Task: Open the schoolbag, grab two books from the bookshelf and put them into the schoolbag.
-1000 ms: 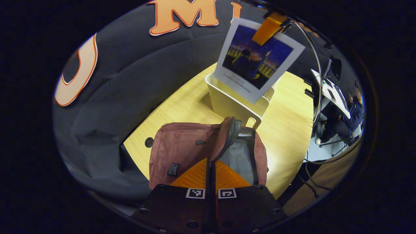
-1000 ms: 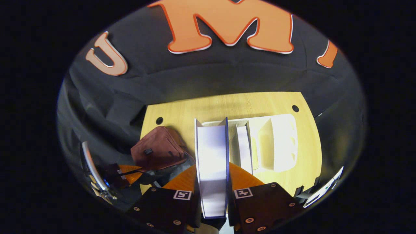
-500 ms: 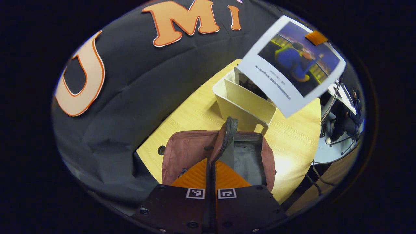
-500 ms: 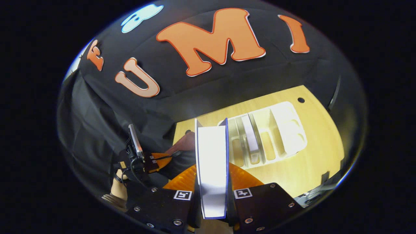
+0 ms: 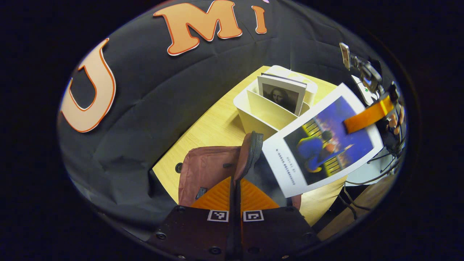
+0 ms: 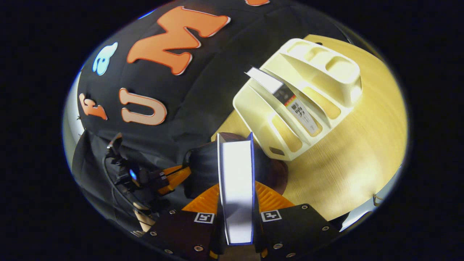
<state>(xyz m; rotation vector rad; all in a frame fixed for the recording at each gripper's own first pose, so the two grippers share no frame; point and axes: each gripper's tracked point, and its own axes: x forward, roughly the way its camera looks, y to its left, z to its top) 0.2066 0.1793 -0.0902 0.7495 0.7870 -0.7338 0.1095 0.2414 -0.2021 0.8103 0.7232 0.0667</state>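
At the bottom centre of the left gripper view, the schoolbag's zipper flap is pinched by the left gripper. A book is clamped by the right gripper, apparently above the bag's opening. Farther off, another book stands in the bookshelf.

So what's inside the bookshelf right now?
One book stands in a middle slot of the bookshelf; its neighbouring slots look empty. The held book covers the shelf's near end.
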